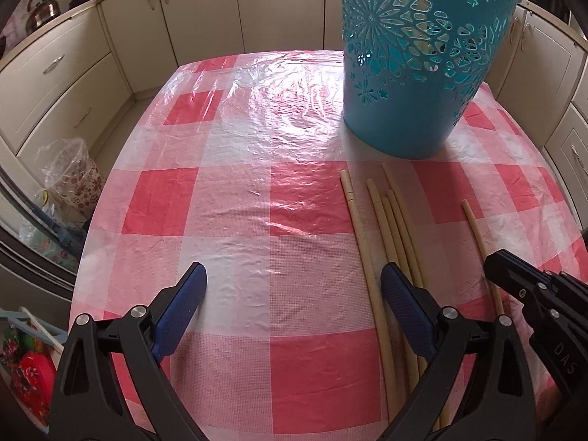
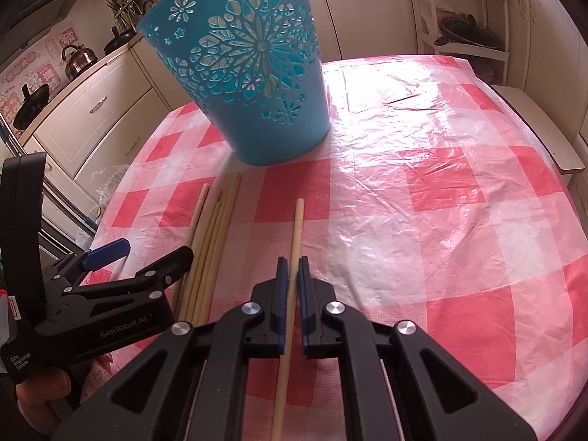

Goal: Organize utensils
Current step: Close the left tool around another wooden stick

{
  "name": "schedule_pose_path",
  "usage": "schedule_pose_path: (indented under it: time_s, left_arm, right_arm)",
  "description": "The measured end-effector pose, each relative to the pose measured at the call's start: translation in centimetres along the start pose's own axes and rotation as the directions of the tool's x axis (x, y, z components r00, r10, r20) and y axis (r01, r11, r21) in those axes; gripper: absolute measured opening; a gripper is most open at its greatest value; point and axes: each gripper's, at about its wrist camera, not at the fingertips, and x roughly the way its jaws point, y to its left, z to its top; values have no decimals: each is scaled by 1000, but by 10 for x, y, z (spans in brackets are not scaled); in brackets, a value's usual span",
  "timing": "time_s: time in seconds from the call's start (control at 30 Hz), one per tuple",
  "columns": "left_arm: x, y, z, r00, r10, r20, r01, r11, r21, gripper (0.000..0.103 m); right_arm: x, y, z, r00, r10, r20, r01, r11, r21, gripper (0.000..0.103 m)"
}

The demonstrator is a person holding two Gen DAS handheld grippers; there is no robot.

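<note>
A tall blue cut-out basket (image 1: 411, 73) (image 2: 253, 73) stands upright on the table. Several wooden chopsticks (image 1: 395, 228) (image 2: 213, 239) lie side by side in front of it. My left gripper (image 1: 294, 279) (image 2: 154, 253) is open low over the cloth, its right finger (image 1: 400, 294) over that bundle. One single chopstick (image 2: 296, 242) (image 1: 477, 235) lies apart to the right. My right gripper (image 2: 293, 261) (image 1: 496, 268) is shut on this single chopstick, which runs between the pads toward the basket.
The table wears a red and white checked cloth (image 2: 422, 202) under clear plastic. Cream kitchen cabinets (image 1: 66, 73) ring it, with a kettle (image 2: 79, 60) on the counter. Bags (image 1: 70, 180) stand on the floor at the left.
</note>
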Motion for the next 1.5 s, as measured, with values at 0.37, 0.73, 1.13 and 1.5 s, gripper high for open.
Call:
schedule_pose_path:
  time_s: [0.37, 0.73, 1.13, 1.5]
  left_arm:
    - [4, -9, 20, 996, -84, 32, 80, 991, 111, 38]
    - [5, -14, 23, 974, -225, -33, 225, 940, 258, 7]
    - [1, -23, 18, 996, -91, 16, 83, 959, 271, 11]
    - [0, -19, 15, 997, -63, 49, 49, 968, 246, 22]
  right_arm:
    - [0, -1, 0, 1000, 1, 1, -1, 1000, 2, 7]
    - [0, -1, 1, 1000, 6, 1, -6, 1000, 3, 9]
    - [1, 2, 2, 1000, 1, 3, -1, 1000, -12, 13]
    - [5, 10, 5, 999, -36, 11, 37, 998, -52, 26]
